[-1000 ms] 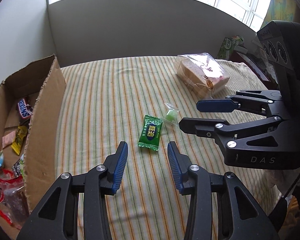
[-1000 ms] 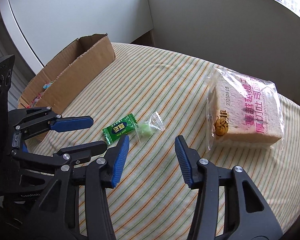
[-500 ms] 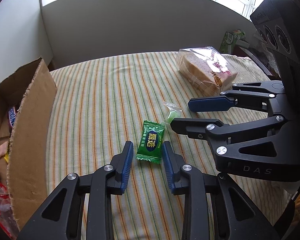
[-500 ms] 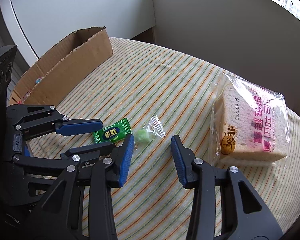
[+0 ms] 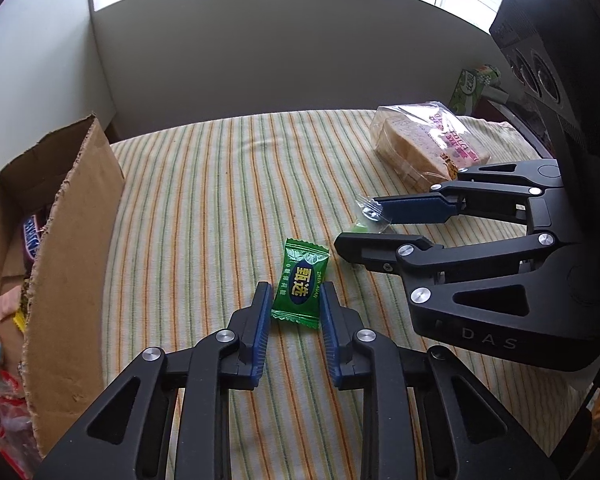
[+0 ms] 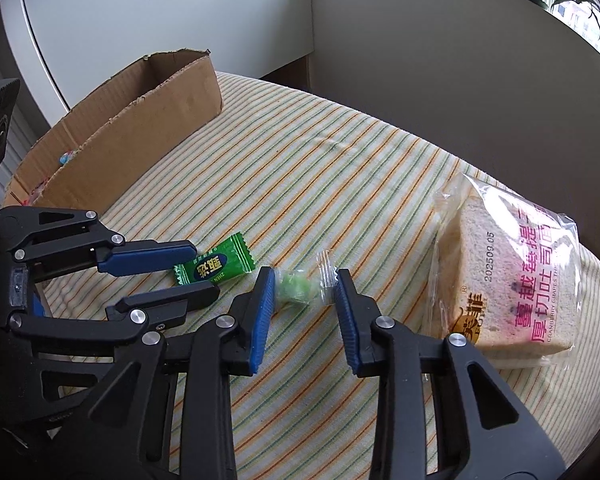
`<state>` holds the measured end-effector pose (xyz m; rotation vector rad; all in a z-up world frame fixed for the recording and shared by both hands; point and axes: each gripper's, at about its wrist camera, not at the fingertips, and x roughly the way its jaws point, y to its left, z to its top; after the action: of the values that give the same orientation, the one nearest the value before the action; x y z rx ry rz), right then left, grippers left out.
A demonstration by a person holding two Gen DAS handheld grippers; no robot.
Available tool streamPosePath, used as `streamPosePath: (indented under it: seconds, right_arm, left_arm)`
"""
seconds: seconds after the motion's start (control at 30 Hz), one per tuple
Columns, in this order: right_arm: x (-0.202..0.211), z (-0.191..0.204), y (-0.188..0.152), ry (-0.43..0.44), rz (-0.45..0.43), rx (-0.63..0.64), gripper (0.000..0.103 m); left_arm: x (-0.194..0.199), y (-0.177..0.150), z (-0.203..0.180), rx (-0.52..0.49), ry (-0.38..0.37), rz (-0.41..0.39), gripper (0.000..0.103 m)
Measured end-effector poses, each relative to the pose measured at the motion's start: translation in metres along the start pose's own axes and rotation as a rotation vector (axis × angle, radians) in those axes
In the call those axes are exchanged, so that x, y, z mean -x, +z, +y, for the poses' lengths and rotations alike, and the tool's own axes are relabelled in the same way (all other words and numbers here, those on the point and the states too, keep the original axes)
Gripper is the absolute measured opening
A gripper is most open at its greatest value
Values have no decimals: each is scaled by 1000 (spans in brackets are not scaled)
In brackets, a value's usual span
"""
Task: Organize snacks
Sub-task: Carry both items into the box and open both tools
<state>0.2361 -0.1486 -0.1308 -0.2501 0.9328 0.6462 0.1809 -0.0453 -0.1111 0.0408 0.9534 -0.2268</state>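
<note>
A green candy packet (image 5: 300, 284) lies on the striped cloth, and my left gripper (image 5: 295, 292) is shut on it, one blue pad against each long side. Just to its right lies a small green candy in a clear wrapper (image 6: 296, 286). My right gripper (image 6: 305, 276) straddles it and its jaws are closing. The wrapper's ends brush the pads, but the candy itself is not squeezed. From the right wrist view, the left gripper (image 6: 204, 270) reaches in from the left over the green packet (image 6: 216, 268). In the left wrist view, the right gripper (image 5: 358, 222) comes in from the right.
An open cardboard box (image 5: 76, 220) with several snacks inside stands along the left edge of the table. A bagged loaf of sliced bread (image 6: 512, 280) lies at the right. A green carton (image 5: 470, 84) sits at the far right, near the wall.
Both grippers narrowed. The left one slid forward and shut on the green packet. The right one moved in around the clear-wrapped candy, whose wrapper end now stands up.
</note>
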Motion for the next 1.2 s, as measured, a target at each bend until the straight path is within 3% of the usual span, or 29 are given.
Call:
streamPosePath:
  seconds: [0.07,0.33,0.6,0.97,1.2]
  right_arm:
    - [1,1,0,-1,0,1,20]
    - [11,2,-3,1,-13,-28,20]
    - [48,18,0,-22,-58,-16,20]
    - [105,67,13,-31,-137,24,20]
    - [117,108,31,-11,-170,50,20]
  left_arm:
    - [0,0,3,12,6,-1,22]
    - [9,-3,10,34,11,-11,22]
    - [41,-6,7,36,2,-55,22]
    - [107,-16,26,69,42,-146,22]
    - [140,-28,47,97,84,-191,22]
